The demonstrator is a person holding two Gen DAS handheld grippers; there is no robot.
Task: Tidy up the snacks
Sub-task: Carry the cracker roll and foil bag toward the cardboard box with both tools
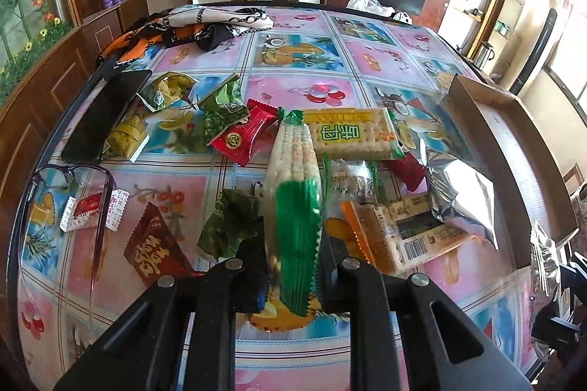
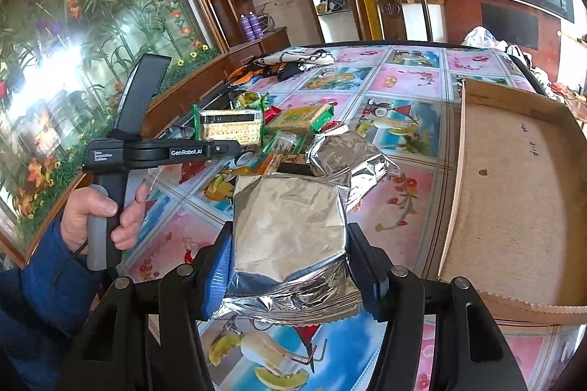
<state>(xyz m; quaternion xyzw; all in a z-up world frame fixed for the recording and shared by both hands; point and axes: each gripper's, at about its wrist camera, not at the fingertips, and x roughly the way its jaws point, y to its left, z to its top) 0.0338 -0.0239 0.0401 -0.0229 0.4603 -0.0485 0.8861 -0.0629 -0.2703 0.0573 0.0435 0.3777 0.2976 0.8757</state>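
The left gripper (image 1: 291,266) was closed on a green cracker pack (image 1: 293,203), lifted above the table (image 1: 293,68). The right gripper (image 2: 290,266) was clamped on a silver foil bag (image 2: 290,218). To its right lay the cardboard box (image 2: 513,207); more snacks lay farther away.

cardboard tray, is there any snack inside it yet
No, the cardboard tray shows only its bare brown floor, while the silver foil packet is outside it.
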